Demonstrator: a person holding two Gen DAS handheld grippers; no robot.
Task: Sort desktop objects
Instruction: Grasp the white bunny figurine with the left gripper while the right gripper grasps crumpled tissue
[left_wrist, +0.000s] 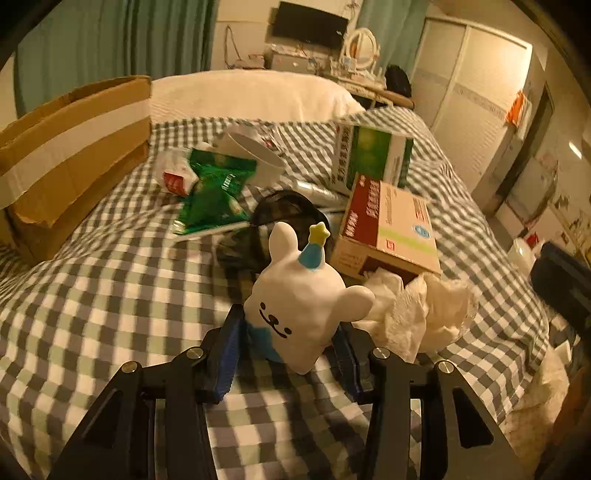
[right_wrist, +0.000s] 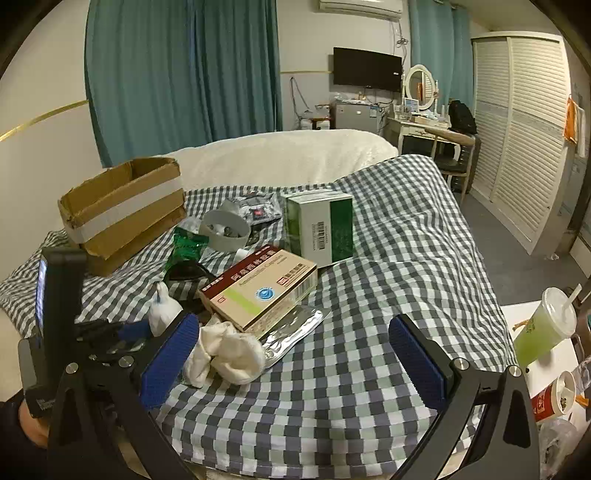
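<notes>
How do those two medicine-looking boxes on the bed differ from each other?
The green-and-white box stands upright at the back, while the red-and-cream box lies flat in front of it. The green-and-white box looks closed; the red-and-cream box's near end is open in the left wrist view. Their colours differ as named. Both are printed cardboard cartons resting on the checked bedspread.
</notes>
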